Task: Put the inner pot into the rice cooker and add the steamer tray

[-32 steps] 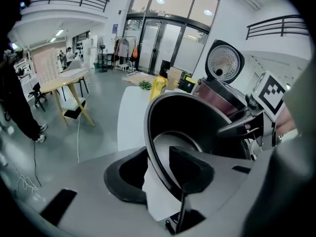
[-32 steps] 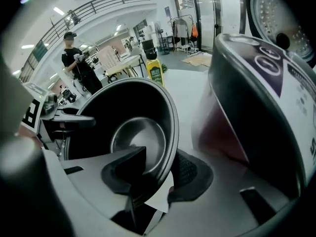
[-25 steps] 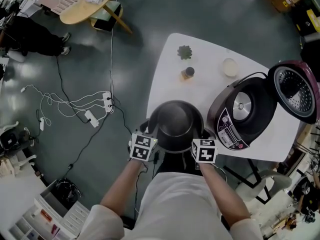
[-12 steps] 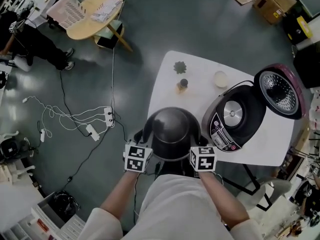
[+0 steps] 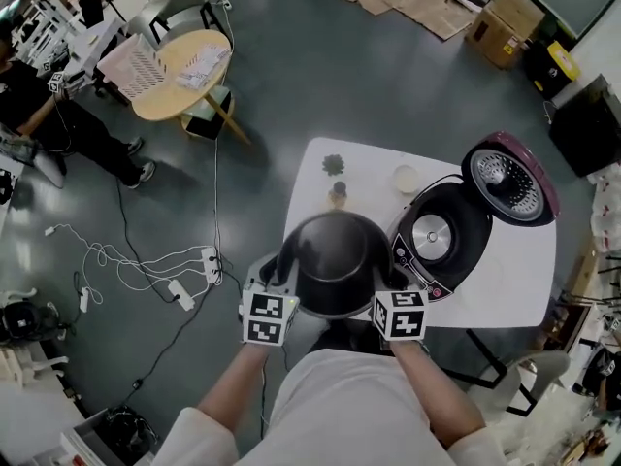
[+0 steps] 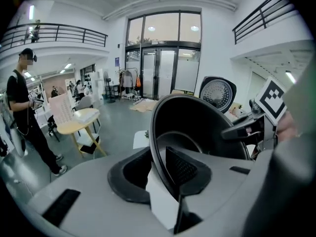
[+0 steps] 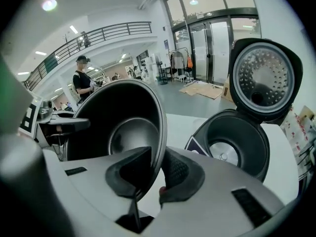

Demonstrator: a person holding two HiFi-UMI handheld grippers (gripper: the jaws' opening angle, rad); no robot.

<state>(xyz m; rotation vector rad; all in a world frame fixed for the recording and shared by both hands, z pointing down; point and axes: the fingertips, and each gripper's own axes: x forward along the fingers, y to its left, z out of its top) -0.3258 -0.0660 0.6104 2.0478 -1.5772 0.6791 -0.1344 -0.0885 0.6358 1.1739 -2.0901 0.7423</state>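
The dark inner pot [image 5: 333,260] hangs above the near edge of the white table [image 5: 505,289], held by its rim from both sides. My left gripper [image 5: 281,282] is shut on the left rim, which passes between its pads [image 6: 183,169]. My right gripper [image 5: 386,282] is shut on the right rim [image 7: 159,132]. The pot's empty inside [image 6: 202,132] faces both gripper views. The rice cooker [image 5: 439,243] stands on the table to the right, its lid [image 5: 506,181] tipped up and its cavity [image 7: 237,147] empty. I see no steamer tray that I can be sure of.
A small plant [image 5: 333,164], a little jar [image 5: 337,194] and a white round dish [image 5: 406,178] sit at the table's far side. Cables and a power strip [image 5: 209,260] lie on the floor at left. Farther off are a round wooden table [image 5: 184,71] and a person [image 5: 58,134].
Both grippers have risen together with the pot, which now hangs higher over the table's near edge. The rice cooker has not changed.
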